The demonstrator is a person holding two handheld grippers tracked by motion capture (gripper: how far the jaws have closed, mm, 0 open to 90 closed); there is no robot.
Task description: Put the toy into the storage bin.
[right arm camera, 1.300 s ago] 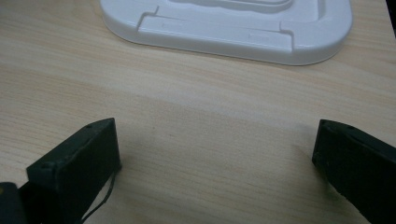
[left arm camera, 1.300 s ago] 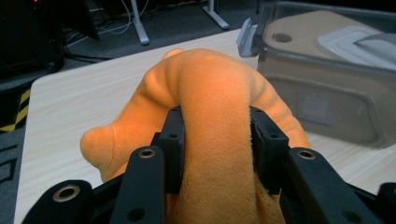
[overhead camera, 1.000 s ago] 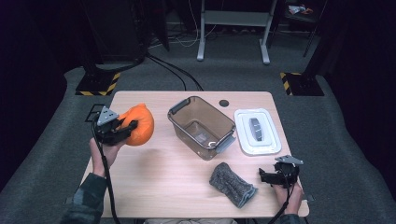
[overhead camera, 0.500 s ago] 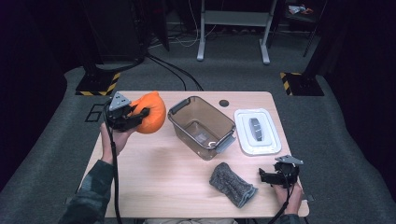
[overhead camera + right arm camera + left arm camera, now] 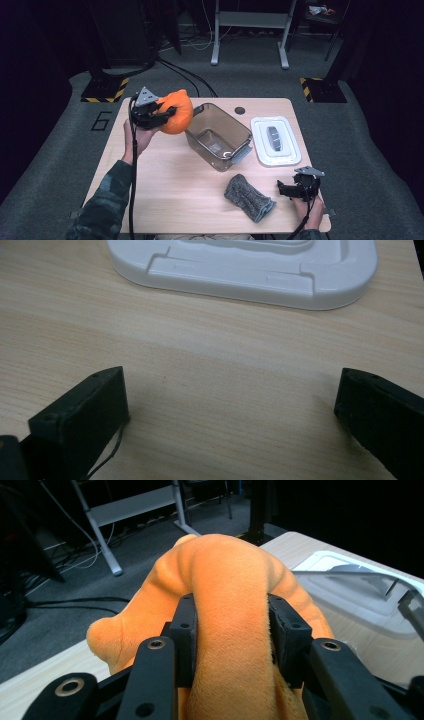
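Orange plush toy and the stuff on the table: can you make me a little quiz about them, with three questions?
1. True or false: the left gripper is clamped on the orange plush toy.
2. What lies nearest the right gripper? A) the grey cloth B) the clear bin C) the black disc
3. Fill in: the white lid lies flat on the ____, beside the clear bin.

Key:
1. True; its jaws press into the plush from both sides.
2. A.
3. Table.
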